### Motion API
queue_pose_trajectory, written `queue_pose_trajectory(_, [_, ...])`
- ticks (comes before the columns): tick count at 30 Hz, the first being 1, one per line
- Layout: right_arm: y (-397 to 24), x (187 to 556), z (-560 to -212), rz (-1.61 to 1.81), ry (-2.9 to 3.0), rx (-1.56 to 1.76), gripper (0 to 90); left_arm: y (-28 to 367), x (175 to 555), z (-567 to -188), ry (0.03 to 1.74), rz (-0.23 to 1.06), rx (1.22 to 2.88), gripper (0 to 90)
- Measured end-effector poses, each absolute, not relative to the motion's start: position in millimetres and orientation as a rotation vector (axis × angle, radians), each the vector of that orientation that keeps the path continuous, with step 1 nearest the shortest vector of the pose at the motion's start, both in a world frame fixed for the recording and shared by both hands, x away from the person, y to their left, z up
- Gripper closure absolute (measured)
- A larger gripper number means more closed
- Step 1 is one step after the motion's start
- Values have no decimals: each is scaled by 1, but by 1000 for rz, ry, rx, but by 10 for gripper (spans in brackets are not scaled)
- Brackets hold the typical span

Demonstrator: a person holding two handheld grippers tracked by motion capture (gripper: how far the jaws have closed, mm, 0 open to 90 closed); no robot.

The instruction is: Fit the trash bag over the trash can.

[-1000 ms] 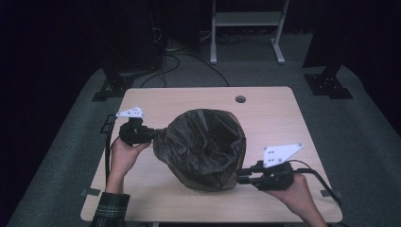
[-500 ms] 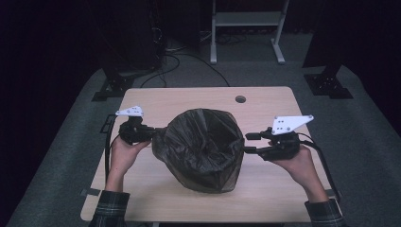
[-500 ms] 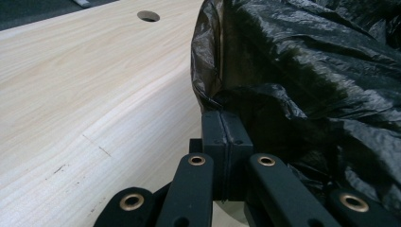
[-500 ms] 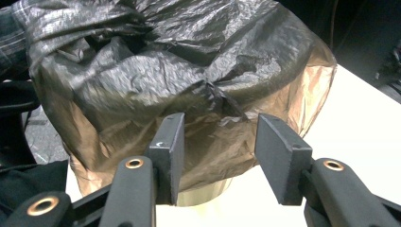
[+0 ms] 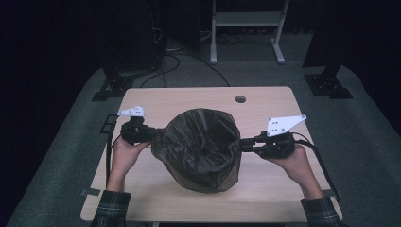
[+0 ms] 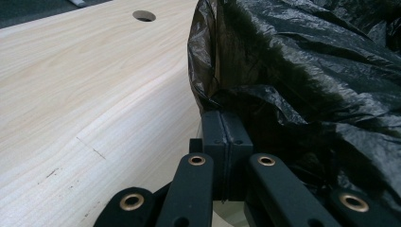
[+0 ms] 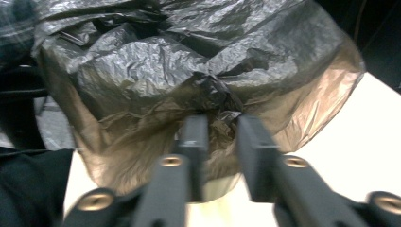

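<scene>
Here my left gripper (image 5: 150, 135) is pressed together, pinching the left rim of the black plastic bag (image 5: 202, 147), which sits in the middle of the bench (image 5: 156, 101), nearer the near edge, its mouth facing up. My right gripper (image 5: 246, 143) is at the opposite rim with its jaws spread; in its own view a bunched fold of film lies between them, not clamped. I judge the step in hand to be taking that second hold. To do it well I should push in until the fold sits deep between the jaws, then squeeze, keeping the left side steady so the bag does not slide.
</scene>
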State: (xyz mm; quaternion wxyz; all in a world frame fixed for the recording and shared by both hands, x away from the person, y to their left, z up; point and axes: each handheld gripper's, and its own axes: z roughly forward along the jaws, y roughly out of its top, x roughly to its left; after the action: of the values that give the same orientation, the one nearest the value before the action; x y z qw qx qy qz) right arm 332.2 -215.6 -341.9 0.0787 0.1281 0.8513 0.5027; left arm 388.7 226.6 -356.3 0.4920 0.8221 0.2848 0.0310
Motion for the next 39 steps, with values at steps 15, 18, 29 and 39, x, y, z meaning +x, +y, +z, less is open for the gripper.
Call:
queue_pose_trajectory(15, [-210, 343, -360, 1441, 2621, 506, 900, 222, 398, -376, 744, 68, 2043, 900])
queue_pose_trajectory(18, [-206, 346, -365, 1429, 2628, 525, 900, 221, 402, -384, 754, 60, 2041, 900])
queue_pose_trajectory(29, [-203, 355, -371, 1372, 2617, 616, 900, 222, 415, -402, 806, 39, 2029, 900])
queue_pose_trajectory(39, [-202, 363, -396, 1235, 2700, 701, 900, 223, 414, -406, 793, 45, 2034, 900])
